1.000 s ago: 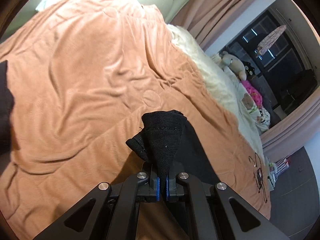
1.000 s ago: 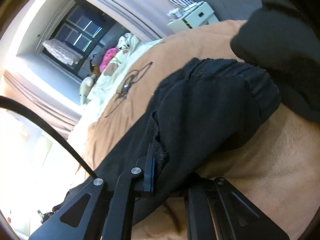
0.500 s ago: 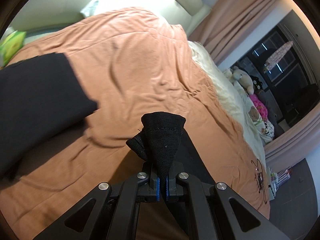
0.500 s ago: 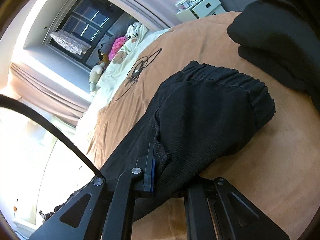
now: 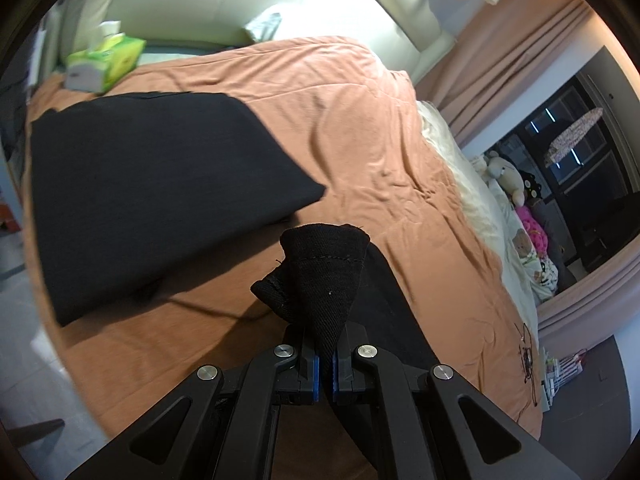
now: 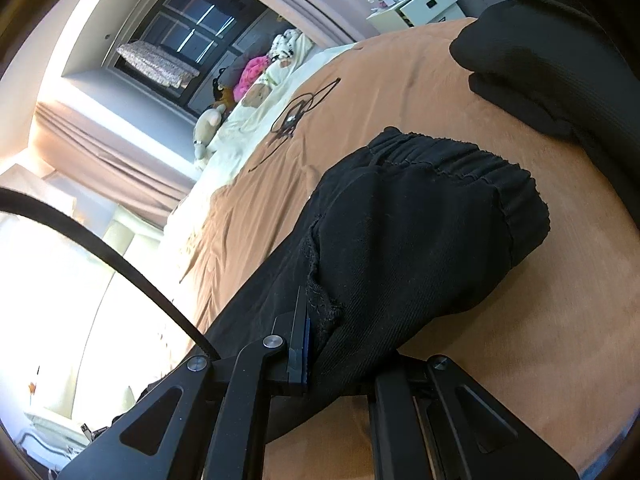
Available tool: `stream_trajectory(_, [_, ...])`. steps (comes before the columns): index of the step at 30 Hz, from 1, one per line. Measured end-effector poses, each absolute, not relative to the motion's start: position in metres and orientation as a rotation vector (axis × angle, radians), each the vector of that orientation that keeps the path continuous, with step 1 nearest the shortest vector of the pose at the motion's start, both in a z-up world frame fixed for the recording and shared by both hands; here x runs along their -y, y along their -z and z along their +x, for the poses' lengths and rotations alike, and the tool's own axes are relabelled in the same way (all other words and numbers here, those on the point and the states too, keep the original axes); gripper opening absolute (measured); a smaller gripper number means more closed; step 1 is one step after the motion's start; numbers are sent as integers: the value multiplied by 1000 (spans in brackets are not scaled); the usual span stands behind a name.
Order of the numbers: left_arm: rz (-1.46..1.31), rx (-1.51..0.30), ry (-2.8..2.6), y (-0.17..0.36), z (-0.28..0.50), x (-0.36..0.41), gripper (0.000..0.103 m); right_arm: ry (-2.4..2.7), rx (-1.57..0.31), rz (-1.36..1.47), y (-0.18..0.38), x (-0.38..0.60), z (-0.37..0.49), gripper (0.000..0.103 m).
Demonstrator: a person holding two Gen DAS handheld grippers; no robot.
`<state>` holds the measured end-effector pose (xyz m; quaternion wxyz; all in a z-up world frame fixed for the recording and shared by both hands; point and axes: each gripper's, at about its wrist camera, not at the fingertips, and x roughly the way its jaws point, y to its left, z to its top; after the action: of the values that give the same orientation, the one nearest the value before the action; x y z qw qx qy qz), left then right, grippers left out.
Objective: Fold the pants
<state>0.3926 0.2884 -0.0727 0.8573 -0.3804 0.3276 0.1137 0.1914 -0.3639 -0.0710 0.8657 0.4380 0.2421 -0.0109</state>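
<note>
Your left hand-held gripper (image 5: 325, 372) is clamped tight on a bunched end of the black pants (image 5: 324, 276), which sticks up past the blue pads as a cone of cloth with a line of stitching across it. From there the leg drops away to the right, down onto the orange bedspread (image 5: 360, 128).

Your right hand-held gripper (image 6: 340, 344) is likewise closed hard on the pants (image 6: 420, 240), gripping them at a rough seam edge; only the left finger's pad shows, the other being hidden under the cloth. The elastic waistband (image 6: 460, 164) lies ahead of the fingers, resting on the bedspread (image 6: 540, 320), and a leg runs back to the left of the gripper.

A folded dark garment (image 5: 152, 200) lies flat on the bed to the left of the left gripper, near a green tissue box (image 5: 108, 60). A black cable (image 6: 296, 114) lies on the bedspread beyond the waistband.
</note>
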Motion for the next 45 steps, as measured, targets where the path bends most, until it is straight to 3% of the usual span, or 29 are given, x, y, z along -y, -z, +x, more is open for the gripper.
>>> stream_trajectory(16, [-832,-864,-285,162,345,-308,7,76,-591,853,75,374,172,7])
stream_trajectory(19, [-821,-862,-285,163,345,-308,14,70,-653,830,84,373,181,18])
stream_trajectory(20, [-810,-866,-290,162,346,-307,16,61,-649,833,85,375,181,33])
stream_trajectory(21, [-805,-869,-288,162,347,-306,21,62,-643,840,85,377,180,56])
stream_trajectory(23, [-797,-871,-286,161,349,-302,28,99,-611,874,86,388,175,77])
stream_trajectory(32, [-805,-863,-315,164,361,-306,29,73,-501,1138,123,444,185,77])
stream_trajectory(35, [-809,-867,-322,165,363,-307,29,45,-497,1186,129,452,200,77])
stream_trajectory(37, [-801,-867,-326,164,365,-306,29,47,-500,1164,128,453,206,71])
stream_trajectory(41, [-791,-870,-335,163,366,-304,29,85,-487,1117,119,466,209,13])
stream_trajectory(45, [-785,-864,-340,161,365,-303,24,153,-489,1014,99,454,197,3])
